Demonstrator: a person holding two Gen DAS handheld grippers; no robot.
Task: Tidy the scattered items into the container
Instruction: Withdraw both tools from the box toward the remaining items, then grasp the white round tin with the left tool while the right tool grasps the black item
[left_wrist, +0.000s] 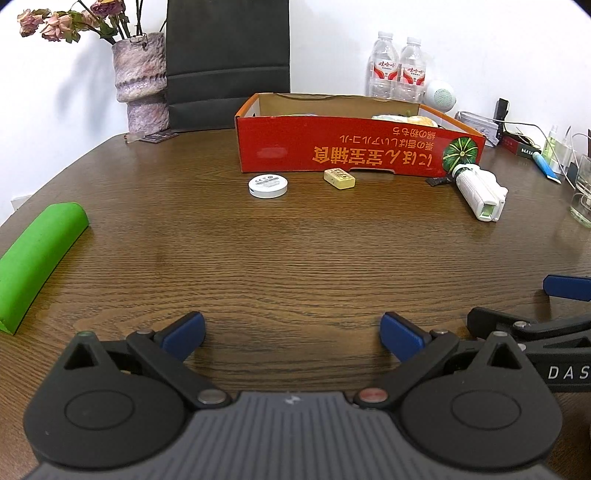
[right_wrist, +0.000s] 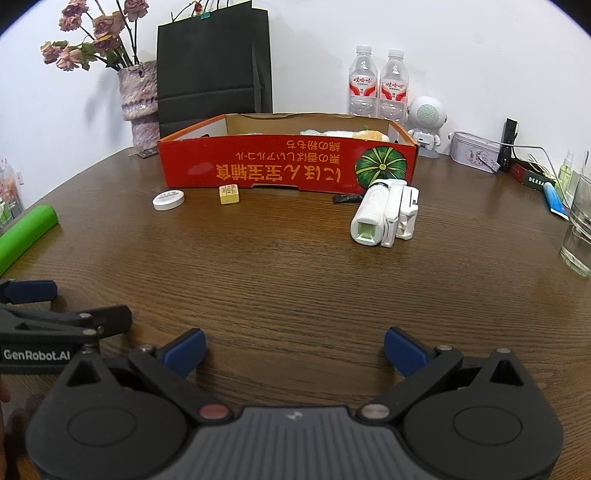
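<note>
A red cardboard box (left_wrist: 332, 151) (right_wrist: 258, 166) stands at the far middle of the wooden table, with some pale items inside. In front of it lie a round white tin (left_wrist: 267, 186) (right_wrist: 168, 199), a small yellow block (left_wrist: 339, 178) (right_wrist: 229, 194), a white handheld device (left_wrist: 480, 192) (right_wrist: 384, 212) and a small black piece (left_wrist: 437, 181) (right_wrist: 345, 198). My left gripper (left_wrist: 291, 332) is open and empty, low over the near table. My right gripper (right_wrist: 293, 349) is open and empty, beside it on the right. Each gripper shows at the edge of the other's view.
A green foam roll (left_wrist: 33, 258) (right_wrist: 26, 232) lies at the left edge. A vase of dried roses (left_wrist: 142, 81), a black bag (right_wrist: 212, 62), two water bottles (right_wrist: 378, 86), a white robot speaker (right_wrist: 426, 122), a tin (right_wrist: 474, 151) and a glass (right_wrist: 580, 236) line the back and right.
</note>
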